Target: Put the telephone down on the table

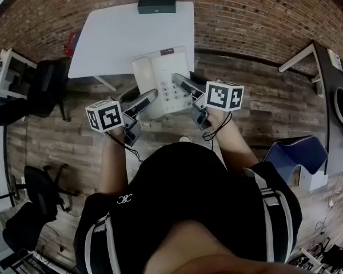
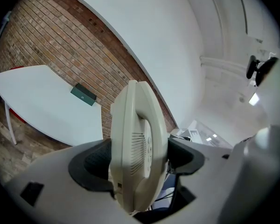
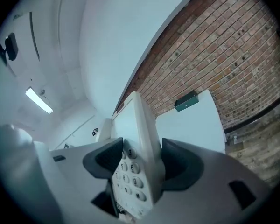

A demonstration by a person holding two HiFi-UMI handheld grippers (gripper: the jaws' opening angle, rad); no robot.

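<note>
Brick wall and wood-plank floor surround a white desk (image 1: 120, 39), which carries a dark green box (image 1: 156, 3) at its far edge. The cream telephone (image 1: 160, 76) is held in the air at the desk's near edge, between the two grippers and in front of the person. The left gripper (image 1: 146, 99) has its jaws clamped on the telephone's left side; in the left gripper view the slotted casing stands edge-on between the dark pads. The right gripper (image 1: 186, 90) has its jaws clamped on the right side, and in the right gripper view the number keys sit against one pad.
</note>
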